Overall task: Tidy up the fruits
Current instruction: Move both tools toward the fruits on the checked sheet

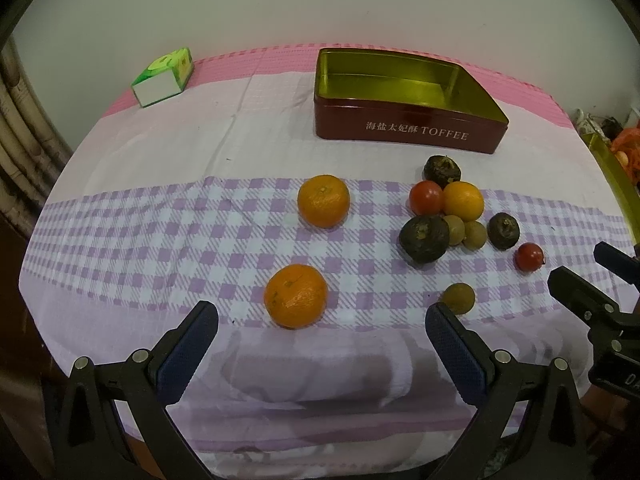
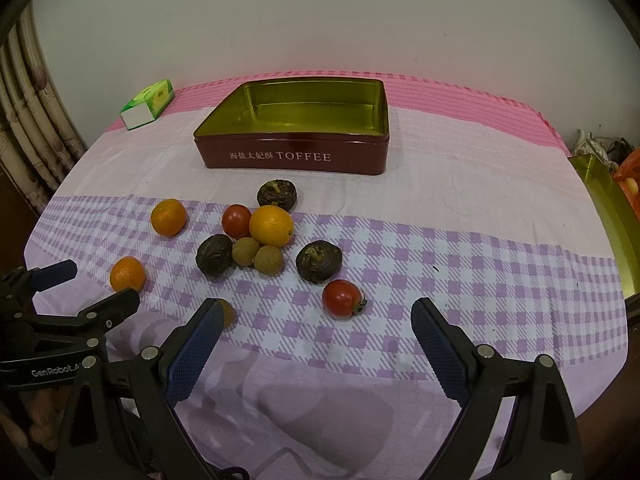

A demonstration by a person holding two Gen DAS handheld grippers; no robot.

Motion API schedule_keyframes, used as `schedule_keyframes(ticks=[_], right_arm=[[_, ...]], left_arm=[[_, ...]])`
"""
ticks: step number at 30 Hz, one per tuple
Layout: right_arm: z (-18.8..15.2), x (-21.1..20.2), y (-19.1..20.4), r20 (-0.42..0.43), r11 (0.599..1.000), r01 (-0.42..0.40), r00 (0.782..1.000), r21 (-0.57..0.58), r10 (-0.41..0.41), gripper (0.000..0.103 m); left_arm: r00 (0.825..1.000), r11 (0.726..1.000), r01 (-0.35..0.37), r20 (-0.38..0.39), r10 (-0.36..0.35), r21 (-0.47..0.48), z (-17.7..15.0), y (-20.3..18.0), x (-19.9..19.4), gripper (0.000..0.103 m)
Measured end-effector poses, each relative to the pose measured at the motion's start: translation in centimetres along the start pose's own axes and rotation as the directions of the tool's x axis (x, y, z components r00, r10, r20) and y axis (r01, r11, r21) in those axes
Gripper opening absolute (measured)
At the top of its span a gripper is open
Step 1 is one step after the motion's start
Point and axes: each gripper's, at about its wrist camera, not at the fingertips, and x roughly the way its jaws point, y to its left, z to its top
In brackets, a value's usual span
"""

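Fruit lies loose on a checked cloth in front of an empty red toffee tin (image 1: 404,130) (image 2: 294,156). My left gripper (image 1: 322,320) hovers open just short of a near orange (image 1: 295,295), with a second orange (image 1: 323,206) beyond it and a small brown longan (image 1: 458,298) by its right finger. My right gripper (image 2: 316,318) is open, low over the cloth, with a red tomato (image 2: 342,298) just ahead between its fingers. Farther on sits a cluster: a yellow-orange citrus (image 2: 271,225), another tomato (image 2: 236,221), two longans (image 2: 258,256) and three dark, wrinkled fruits (image 2: 319,261).
A green-and-white carton (image 1: 163,77) (image 2: 147,103) lies at the back left by the wall. A gold tin lid (image 2: 608,216) sits past the table's right edge, with an orange bag behind it. Curtains hang at the left. The cloth's right half is bare.
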Motion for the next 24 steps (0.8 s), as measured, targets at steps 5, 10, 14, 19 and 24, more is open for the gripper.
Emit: schedule_keyframes(ticks=[5, 10, 14, 19, 24], right_arm=[[0.04, 0.01, -0.06, -0.003, 1.000, -0.002, 1.000, 0.004, 0.002, 0.091], [0.07, 0.12, -0.26, -0.008, 1.000, -0.004, 1.000, 0.012, 0.004, 0.090], [0.03, 0.23, -0.37, -0.012, 1.000, -0.004, 1.000, 0.015, 0.004, 0.089], [-0.03, 0.42, -0.57, -0.022, 1.000, -0.005, 1.000, 0.025, 0.006, 0.085], [-0.03, 0.51, -0.76, -0.027, 0.999, -0.009, 1.000, 0.033, 0.010, 0.084]], left_arm=[[1.000, 1.000, 0.007, -0.002, -0.007, 0.001, 0.05, 0.07, 0.11, 0.103], [1.000, 1.000, 0.005, -0.004, -0.005, -0.003, 0.12, 0.33, 0.24, 0.103], [1.000, 1.000, 0.009, -0.007, -0.010, -0.007, 0.12, 0.57, 0.33, 0.103], [1.000, 1.000, 0.013, 0.001, -0.013, -0.001, 0.17, 0.60, 0.30, 0.103], [1.000, 1.000, 0.014, 0.003, -0.014, 0.001, 0.19, 0.66, 0.38, 0.102]])
